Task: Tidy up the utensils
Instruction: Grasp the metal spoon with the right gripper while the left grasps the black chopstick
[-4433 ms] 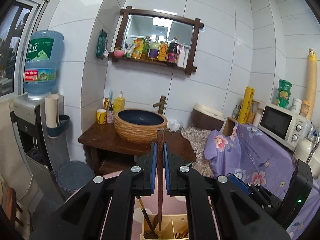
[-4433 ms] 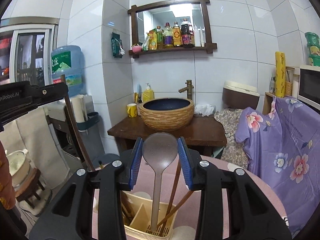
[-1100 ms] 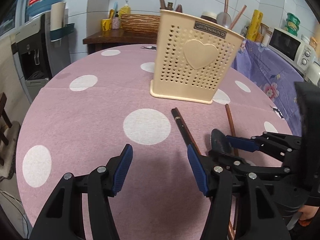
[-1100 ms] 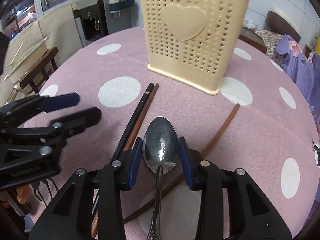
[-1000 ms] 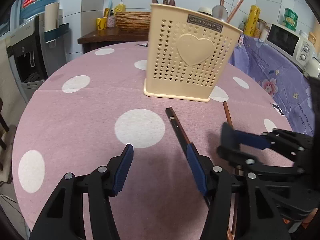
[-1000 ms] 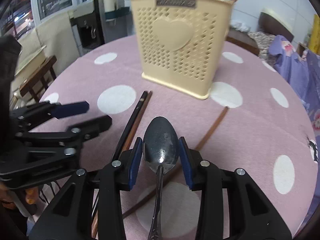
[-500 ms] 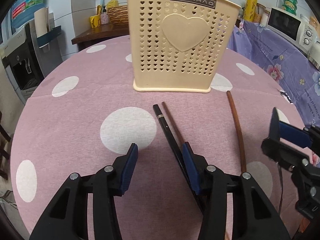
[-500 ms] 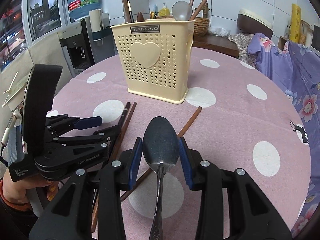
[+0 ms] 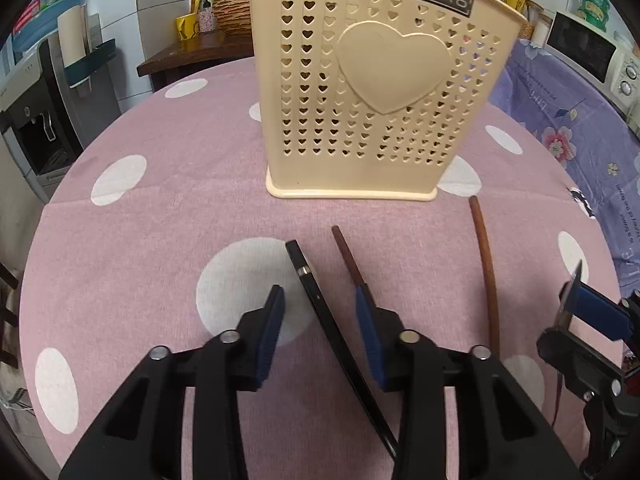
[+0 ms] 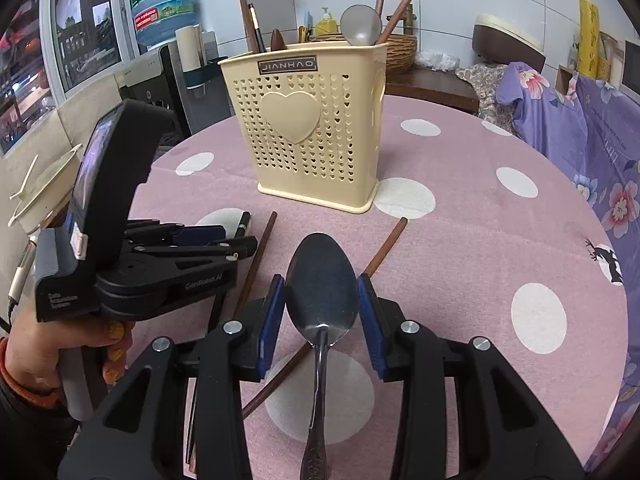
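A cream utensil holder (image 9: 376, 92) (image 10: 312, 128) stands on the pink dotted tablecloth, with a ladle and chopsticks sticking out. My left gripper (image 9: 320, 320) is open and low over the table, its jaws either side of a black chopstick (image 9: 320, 308). A brown chopstick (image 9: 348, 256) lies just right of it, under the right finger. A third brown chopstick (image 9: 486, 272) (image 10: 384, 246) lies further right. My right gripper (image 10: 322, 308) is shut on a metal spoon (image 10: 322, 280), bowl forward, held above the table. The left gripper also shows in the right wrist view (image 10: 216, 240).
The round table (image 10: 500, 240) has white dots. A purple flowered cloth (image 10: 592, 128) covers furniture on the right. A water dispenser (image 10: 164, 12) and a wooden washstand (image 9: 192, 52) stand behind. The table edge is near on the left.
My left gripper has moved forward and down and narrowed around the black chopstick. My right gripper has lifted and pulled back with the spoon still in it.
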### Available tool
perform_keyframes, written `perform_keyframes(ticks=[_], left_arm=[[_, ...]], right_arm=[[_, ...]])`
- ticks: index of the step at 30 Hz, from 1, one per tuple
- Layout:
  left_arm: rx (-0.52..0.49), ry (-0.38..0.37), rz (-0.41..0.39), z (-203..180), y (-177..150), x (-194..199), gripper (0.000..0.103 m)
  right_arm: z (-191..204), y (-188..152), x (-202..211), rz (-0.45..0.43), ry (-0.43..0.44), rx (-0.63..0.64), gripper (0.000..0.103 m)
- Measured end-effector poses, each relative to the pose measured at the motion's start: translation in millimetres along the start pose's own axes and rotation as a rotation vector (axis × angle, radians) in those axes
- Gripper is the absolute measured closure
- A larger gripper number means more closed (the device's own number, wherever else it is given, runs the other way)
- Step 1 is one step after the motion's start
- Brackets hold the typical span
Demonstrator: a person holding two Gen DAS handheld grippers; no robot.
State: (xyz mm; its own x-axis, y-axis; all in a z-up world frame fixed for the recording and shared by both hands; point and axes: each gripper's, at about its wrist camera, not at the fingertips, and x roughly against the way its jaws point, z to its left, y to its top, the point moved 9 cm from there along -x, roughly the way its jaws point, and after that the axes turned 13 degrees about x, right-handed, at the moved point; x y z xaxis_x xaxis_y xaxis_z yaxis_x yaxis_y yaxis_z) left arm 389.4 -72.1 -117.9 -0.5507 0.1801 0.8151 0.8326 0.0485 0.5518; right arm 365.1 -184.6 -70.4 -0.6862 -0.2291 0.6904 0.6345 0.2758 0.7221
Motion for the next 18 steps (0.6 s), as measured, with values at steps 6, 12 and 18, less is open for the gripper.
perform_keyframes(ticks=[6, 12, 18], left_arm=[[0.013, 0.013, -0.014, -0.2, 6.0, -3.4, 0.09], [0.045, -0.008, -0.018, 2.0, 6.4, -2.0, 0.094], [0.063, -0.028, -0.039, 3.0, 10.0, 7.8, 0.094]], right_arm=[[-2.6, 2.3, 2.0, -0.006, -0.006, -0.01, 0.065], [-4.9, 4.5, 4.6, -0.019, -0.004, -0.022, 0.065], [-7.2, 3.1, 2.6, -0.022, 0.007, -0.033, 0.065]])
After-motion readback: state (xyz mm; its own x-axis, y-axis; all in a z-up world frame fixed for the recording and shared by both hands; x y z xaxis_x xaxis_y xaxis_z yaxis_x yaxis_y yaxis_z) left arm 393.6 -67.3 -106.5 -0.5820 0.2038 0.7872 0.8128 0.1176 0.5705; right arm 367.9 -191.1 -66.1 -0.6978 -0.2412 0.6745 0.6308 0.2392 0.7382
